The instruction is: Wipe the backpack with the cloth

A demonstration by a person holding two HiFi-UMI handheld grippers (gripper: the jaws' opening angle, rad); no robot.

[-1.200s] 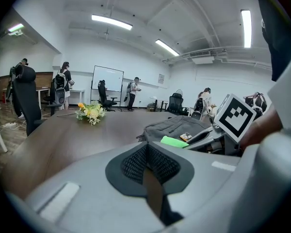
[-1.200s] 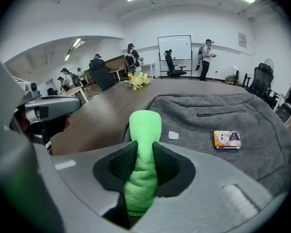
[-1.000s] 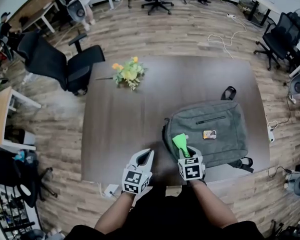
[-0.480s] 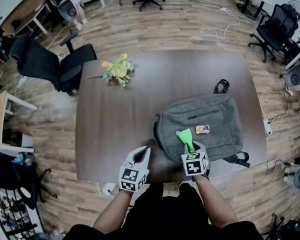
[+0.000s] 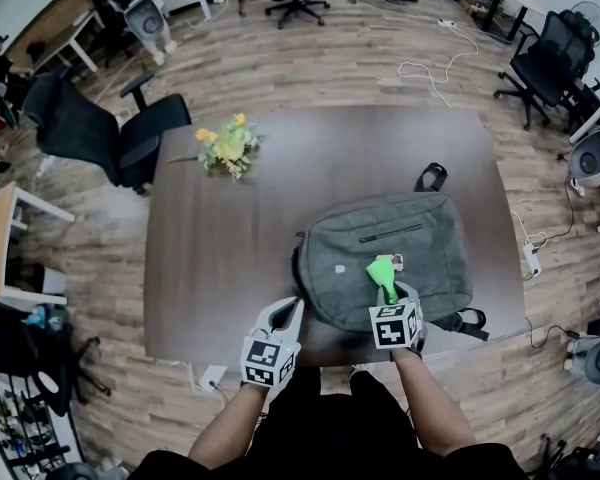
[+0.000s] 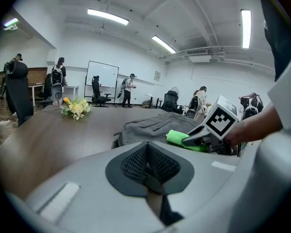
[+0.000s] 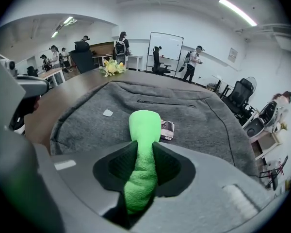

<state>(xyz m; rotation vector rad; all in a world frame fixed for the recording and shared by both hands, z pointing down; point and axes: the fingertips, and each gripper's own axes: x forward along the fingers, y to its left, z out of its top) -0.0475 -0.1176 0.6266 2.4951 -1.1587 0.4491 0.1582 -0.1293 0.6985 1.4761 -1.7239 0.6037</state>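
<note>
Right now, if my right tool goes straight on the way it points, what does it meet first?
Probably the grey backpack, near the small tag just beyond the green cloth the right tool grips; depth unclear.

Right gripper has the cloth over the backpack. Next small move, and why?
Likely lower the right gripper slightly so the green cloth presses on the grey backpack, then start a stroke. Its jaws clamp the cloth, whose free end points over the backpack's front near a small tag; contact isn't clear. The left gripper is shut, empty, off the backpack.
</note>
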